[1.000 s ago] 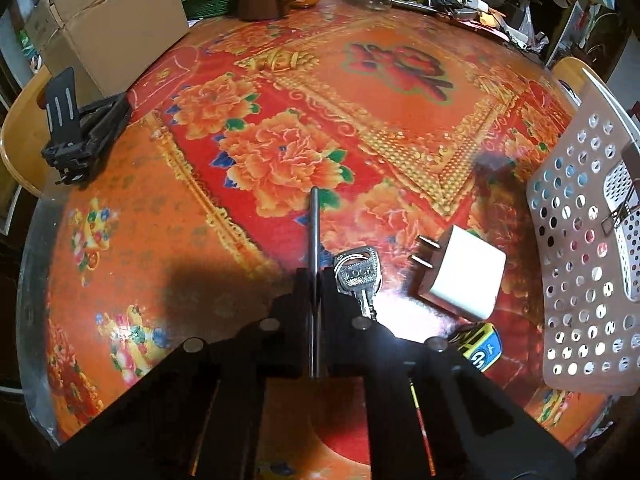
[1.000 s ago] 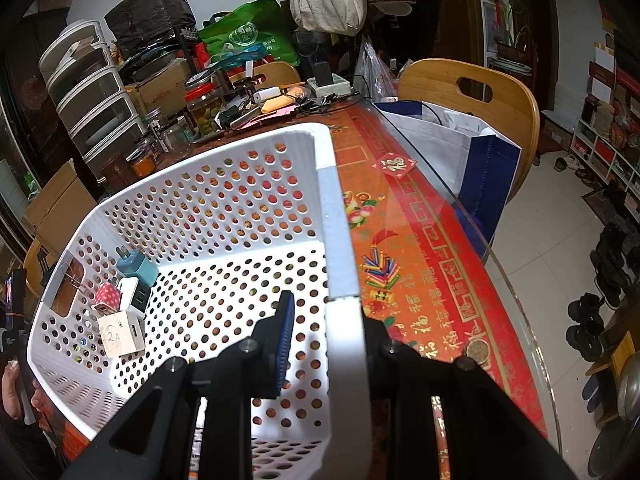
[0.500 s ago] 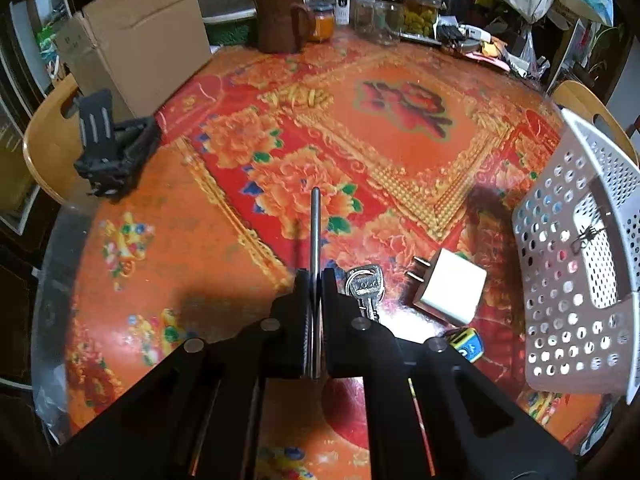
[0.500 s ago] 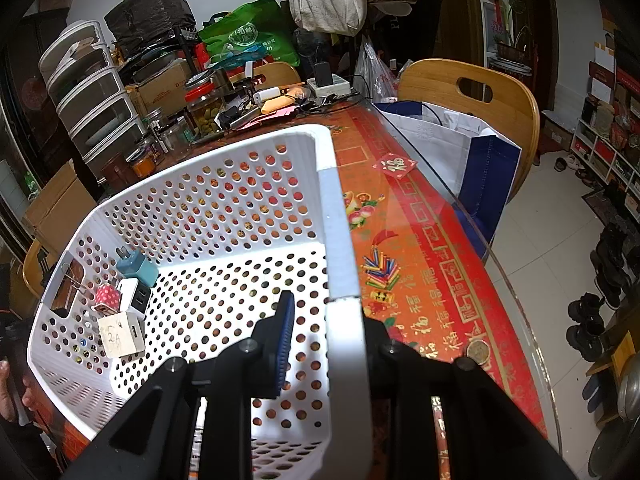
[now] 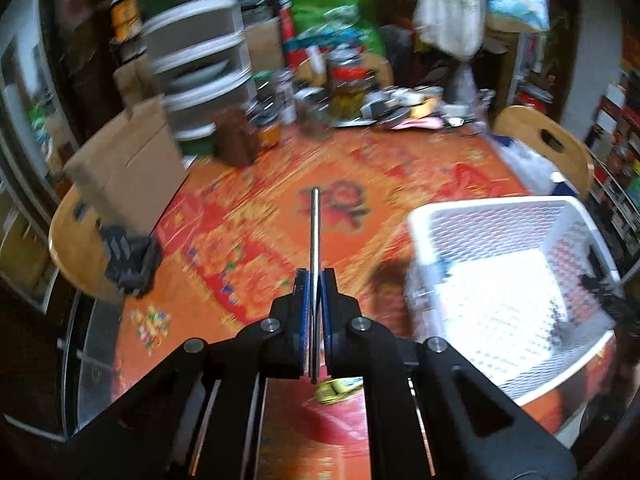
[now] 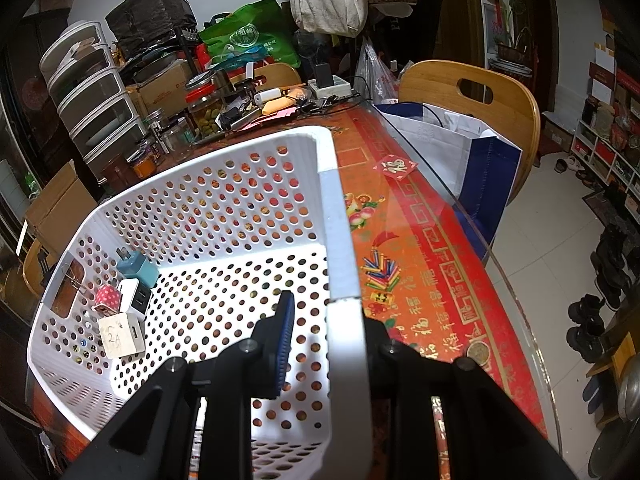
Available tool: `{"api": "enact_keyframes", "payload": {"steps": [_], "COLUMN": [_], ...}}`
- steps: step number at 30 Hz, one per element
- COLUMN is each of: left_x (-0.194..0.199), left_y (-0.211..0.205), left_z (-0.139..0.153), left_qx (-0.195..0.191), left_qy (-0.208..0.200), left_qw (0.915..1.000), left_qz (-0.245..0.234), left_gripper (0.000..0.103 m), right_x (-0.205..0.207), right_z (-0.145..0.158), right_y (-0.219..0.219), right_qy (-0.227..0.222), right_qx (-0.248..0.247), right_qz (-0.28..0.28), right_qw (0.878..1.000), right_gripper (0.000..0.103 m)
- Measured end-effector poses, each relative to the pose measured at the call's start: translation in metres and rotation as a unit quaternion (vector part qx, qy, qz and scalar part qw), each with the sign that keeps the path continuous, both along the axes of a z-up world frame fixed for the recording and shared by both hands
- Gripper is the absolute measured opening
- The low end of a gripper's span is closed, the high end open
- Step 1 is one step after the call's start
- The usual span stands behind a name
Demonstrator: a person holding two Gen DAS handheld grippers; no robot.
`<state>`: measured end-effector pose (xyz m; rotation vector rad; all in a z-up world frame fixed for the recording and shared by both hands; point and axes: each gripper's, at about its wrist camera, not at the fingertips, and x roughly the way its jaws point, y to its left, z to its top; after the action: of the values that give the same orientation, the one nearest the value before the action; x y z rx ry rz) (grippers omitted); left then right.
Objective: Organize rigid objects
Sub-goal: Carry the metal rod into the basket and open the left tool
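The left gripper [image 5: 315, 280] is pinching a thin metal rod [image 5: 315, 240] between its blue pads, the rod sticking straight out ahead of the fingers over the red and orange worktop [image 5: 248, 240]. The left wrist view is smeared with motion, so small details are hard to read. To the right of this gripper the white perforated basket [image 5: 496, 208] is sitting on the worktop, its near-left corner close beside the fingers. To the left, a black holder [image 5: 130, 258] is resting near the worktop edge, with a cardboard box [image 5: 128, 168] beyond it. A small yellow object [image 5: 336, 390] is showing just under the gripper; what it is cannot be told.

The right gripper [image 6: 326, 322] is clamping the basket rim [image 6: 340, 248], one blue-padded finger [image 6: 284, 336] inside the basket and the other outside, hidden behind the wall. Only this view is showing the basket's contents: far left of the gripper, against the opposite wall, a white charger [image 6: 120, 334] marked "2A", a pink dotted plug [image 6: 108, 298], a teal plug [image 6: 138, 268] and a white charger with dark ports [image 6: 136, 294] are lying bunched together. Ahead and right, a wooden chair [image 6: 476, 92] with a white and blue bag [image 6: 468, 152] is standing beside the worktop. Jars and clutter are crowding the far end.
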<state>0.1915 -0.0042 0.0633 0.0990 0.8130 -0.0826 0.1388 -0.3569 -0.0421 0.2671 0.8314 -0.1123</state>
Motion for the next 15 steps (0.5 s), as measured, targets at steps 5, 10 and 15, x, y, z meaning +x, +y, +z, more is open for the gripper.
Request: {"api": "enact_keyframes", "payload": {"steps": [5, 10, 15], "left_x": [0.006, 0.019, 0.038], "left_y": [-0.083, -0.151, -0.189], "left_z": [0.004, -0.028, -0.063], "left_qx": [0.011, 0.039, 0.078], "left_qy": [0.027, 0.075, 0.121], "left_qw": [0.9967, 0.9906, 0.9825], "left_qz": [-0.075, -0.107, -0.118], "left_gripper": [0.005, 0.005, 0.005], "right_x": [0.000, -0.001, -0.002], "right_z": [0.000, 0.001, 0.001], "right_y": [0.000, 0.000, -0.001], "right_qy": [-0.001, -0.002, -0.002], "right_qx": [0.001, 0.006, 0.011], "right_qz": [0.000, 0.001, -0.002], "right_qw": [1.000, 1.000, 1.000], "right_gripper": [0.025, 0.026, 0.026]}}
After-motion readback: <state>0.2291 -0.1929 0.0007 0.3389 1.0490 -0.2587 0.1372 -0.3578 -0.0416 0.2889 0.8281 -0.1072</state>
